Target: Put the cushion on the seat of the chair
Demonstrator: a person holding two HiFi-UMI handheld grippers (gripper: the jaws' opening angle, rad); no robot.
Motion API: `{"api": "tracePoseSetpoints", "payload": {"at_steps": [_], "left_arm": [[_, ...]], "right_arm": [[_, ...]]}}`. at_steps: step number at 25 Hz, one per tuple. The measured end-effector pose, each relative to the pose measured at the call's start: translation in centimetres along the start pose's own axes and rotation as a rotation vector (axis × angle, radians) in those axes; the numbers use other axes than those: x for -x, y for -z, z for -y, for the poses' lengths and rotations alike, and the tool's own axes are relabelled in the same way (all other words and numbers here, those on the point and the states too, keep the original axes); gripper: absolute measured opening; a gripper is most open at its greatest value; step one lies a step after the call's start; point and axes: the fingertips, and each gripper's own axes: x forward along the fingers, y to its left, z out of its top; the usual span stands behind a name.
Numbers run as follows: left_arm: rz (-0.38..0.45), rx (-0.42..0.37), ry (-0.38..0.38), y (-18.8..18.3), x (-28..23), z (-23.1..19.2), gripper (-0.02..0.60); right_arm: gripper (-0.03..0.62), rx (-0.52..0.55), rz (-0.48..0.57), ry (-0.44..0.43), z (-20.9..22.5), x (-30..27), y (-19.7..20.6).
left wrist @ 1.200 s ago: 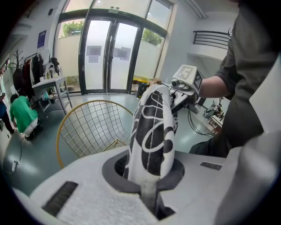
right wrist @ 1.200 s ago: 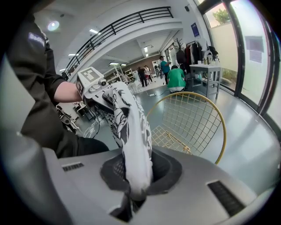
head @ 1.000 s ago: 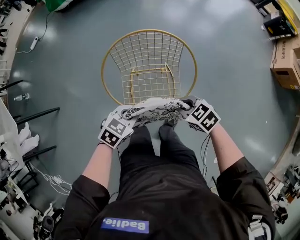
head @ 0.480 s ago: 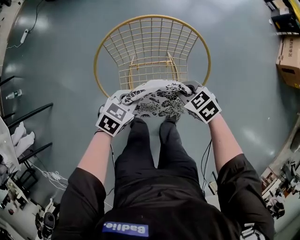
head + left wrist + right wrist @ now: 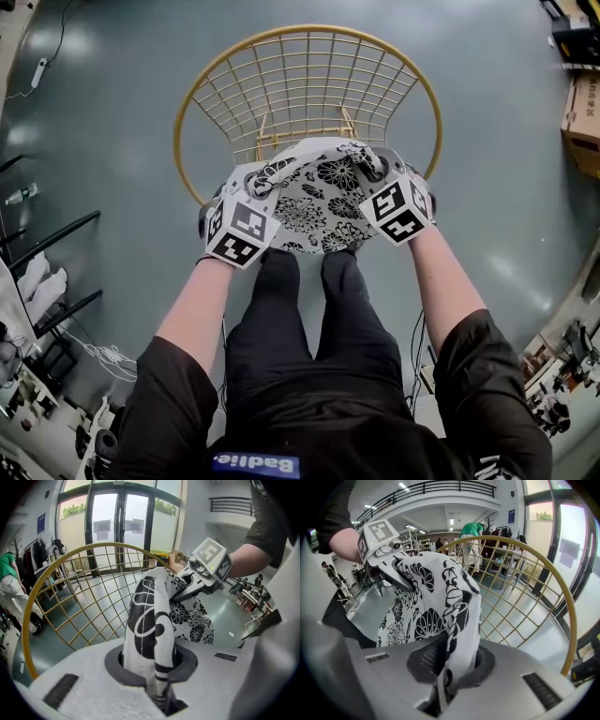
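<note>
The grey-green floor (image 5: 112,122) bears the gold wire chair (image 5: 307,92) and a cardboard box (image 5: 583,120)

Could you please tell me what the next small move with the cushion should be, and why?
Probably ease the left gripper and right gripper forward and down. Each is shut on a corner of the cushion, which hangs at the front edge of the seat, apparently not yet lying on it.

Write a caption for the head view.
The left gripper and right gripper hold the floral cushion by two corners at the front of the wire chair.
</note>
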Motion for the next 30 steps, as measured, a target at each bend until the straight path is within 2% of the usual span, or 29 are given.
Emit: {"api": "tracePoseSetpoints", "payload": {"at_steps": [3,6,9,13,17,21,25,30], "left_arm": [[-0.003,-0.054,-0.054,0.5,-1.7,-1.7,0.047],[0.002,-0.106,-0.115,0.8,-3.3,-3.5,0.090],[0.003,-0.124,-0.153,1.3,-4.7,-4.8,0.110],[-0.006,-0.129,-0.177,2.1,-6.4,-6.2,0.149],[-0.014,-0.133,-0.191,2.7,-7.7,-8.0,0.195],[-0.011,-0.111,-0.219,3.1,-7.9,-9.0,0.283],[-0.006,-0.106,-0.229,3.0,-7.3,-9.2,0.321],[0.016,-0.139,-0.233,1.2,-5.5,-9.5,0.360]], "right_arm": [[0.038,0.045,-0.004,0.062,0.9,-2.1,0.5],[0.038,0.105,-0.002,0.129,1.9,-4.1,0.8],[0.039,0.155,-0.006,0.175,2.5,-5.7,1.2],[0.040,0.172,-0.029,0.188,3.0,-7.8,2.0],[0.044,0.134,-0.045,0.184,3.5,-9.9,2.4],[0.113,0.089,-0.050,0.212,3.9,-10.3,2.9],[0.215,0.068,-0.052,0.240,4.6,-9.5,2.9],[0.237,0.075,-0.062,0.281,6.2,-7.4,2.5]]}}
